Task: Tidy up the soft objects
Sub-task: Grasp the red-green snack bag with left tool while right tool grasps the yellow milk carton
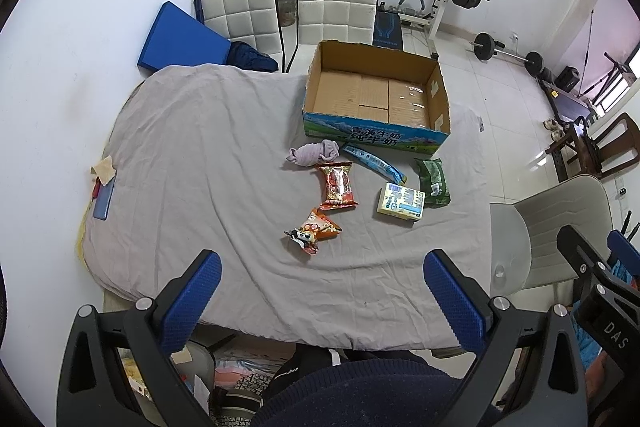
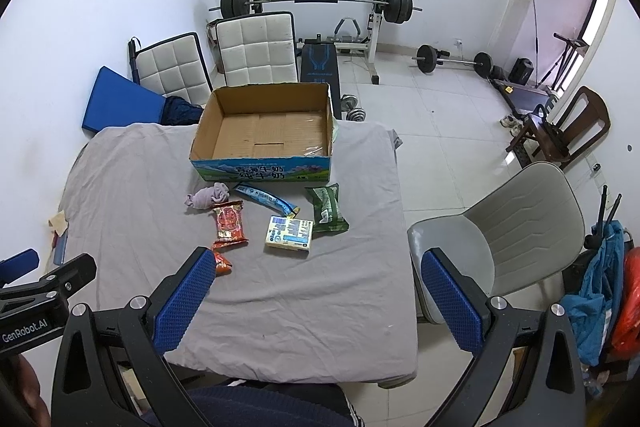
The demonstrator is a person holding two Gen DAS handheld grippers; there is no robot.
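Soft items laid out on a cloth-covered table (image 1: pixel 192 163) before an open cardboard box (image 1: pixel 376 131), both grippers raised at the near edge.

The left gripper (image 1: pixel 320 301) and right gripper (image 2: pixel 316 297) each hang with jaws spread wide, holding nothing, well short of the items. Beyond them, in descending size: green packet (image 1: pixel 434 181), red snack bag (image 1: pixel 337 187), yellow pack (image 1: pixel 401 203), long blue sachet (image 1: pixel 374 163), rolled lilac sock (image 1: pixel 312 153) just before the box, orange cartoon packet (image 1: pixel 314 233) nearest; nothing intervenes. A grey chair (image 2: pixel 520 227) stands beside the table.
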